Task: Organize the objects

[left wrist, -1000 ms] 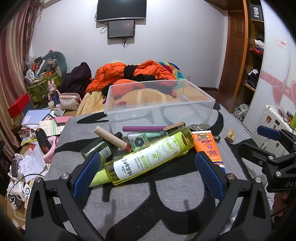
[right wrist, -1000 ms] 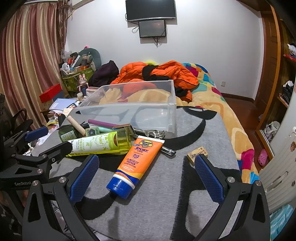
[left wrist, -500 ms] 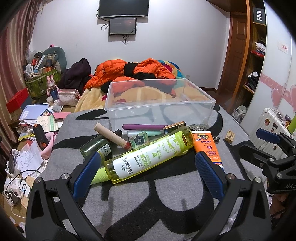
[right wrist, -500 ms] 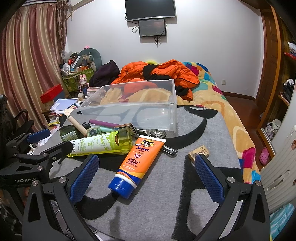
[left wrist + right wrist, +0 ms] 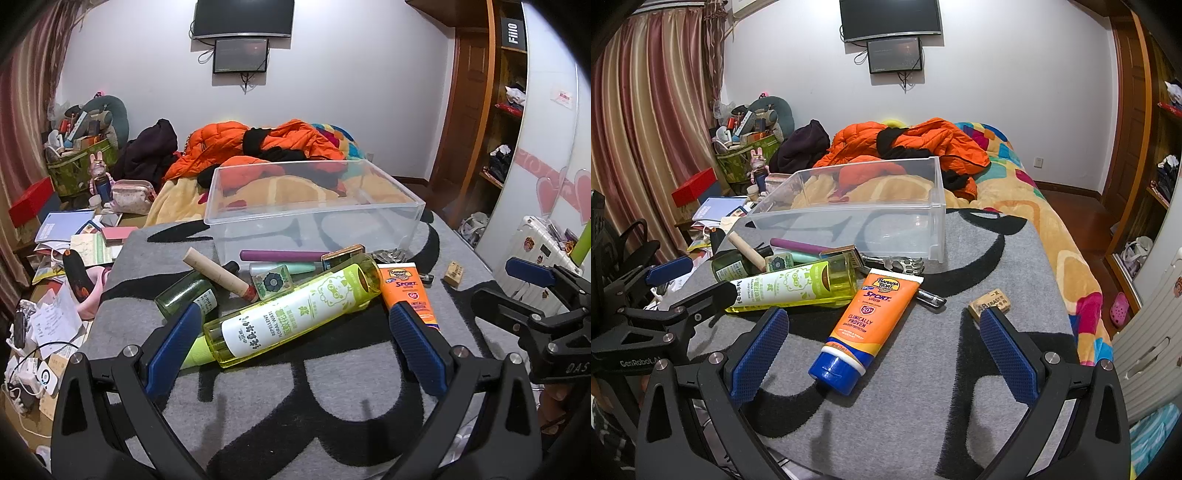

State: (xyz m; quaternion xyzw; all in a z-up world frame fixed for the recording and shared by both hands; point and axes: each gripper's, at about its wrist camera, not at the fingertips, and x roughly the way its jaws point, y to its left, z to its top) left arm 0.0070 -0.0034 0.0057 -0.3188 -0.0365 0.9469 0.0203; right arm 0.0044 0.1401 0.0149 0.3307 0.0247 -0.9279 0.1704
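Observation:
A clear plastic bin [image 5: 314,206] [image 5: 871,229] stands with nothing in it on a grey and black blanket [image 5: 280,398]. In front of it lies a pile: a yellow-green repellent bottle [image 5: 291,314] [image 5: 798,288], an orange sunscreen tube [image 5: 408,291] [image 5: 871,317], a dark green bottle [image 5: 186,297], a tan cylinder [image 5: 218,273], a purple stick [image 5: 284,254] and a small eraser [image 5: 990,304]. My left gripper [image 5: 295,347] hangs open just short of the repellent bottle. My right gripper [image 5: 882,350] is open around the sunscreen's blue cap end, apart from it.
An orange jacket [image 5: 258,144] and dark clothes lie on the bed behind the bin. Papers, a pink pouch [image 5: 133,192] and a cluttered basket [image 5: 77,166] fill the left side. A wardrobe and white drawers [image 5: 1152,339] stand on the right.
Both grippers have eased slightly forward and stay open. The objects on the blanket have not moved.

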